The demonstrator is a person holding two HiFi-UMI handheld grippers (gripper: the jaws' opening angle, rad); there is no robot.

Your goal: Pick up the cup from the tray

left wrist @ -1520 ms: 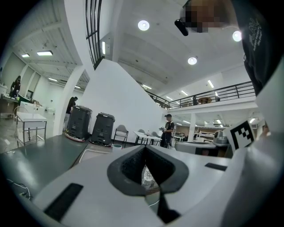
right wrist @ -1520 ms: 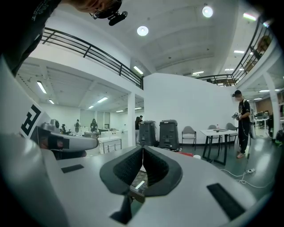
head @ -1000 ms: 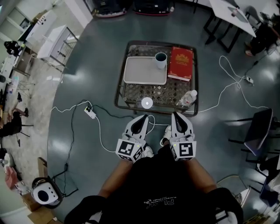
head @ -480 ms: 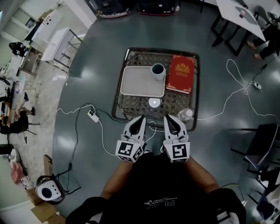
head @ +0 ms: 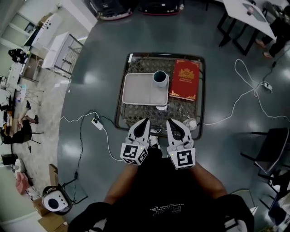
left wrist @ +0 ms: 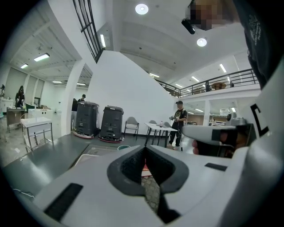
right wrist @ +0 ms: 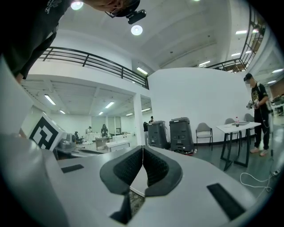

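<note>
The cup (head: 159,78) is shown at the tray's (head: 136,93) far right corner by the head view. Closed, empty fingers of the left gripper (left wrist: 145,150) and right gripper (right wrist: 143,150) are confirmed by their own views.

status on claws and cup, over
Left claw, right claw shut, empty, short of cup. Cup upright on tray, untouched. Red book beside it; bottle by right claw.

Glossy grey floor (head: 97,68), white walls (left wrist: 128,91), round ceiling lights (left wrist: 142,9), mezzanine railing (right wrist: 88,59), white table (right wrist: 237,126).
</note>
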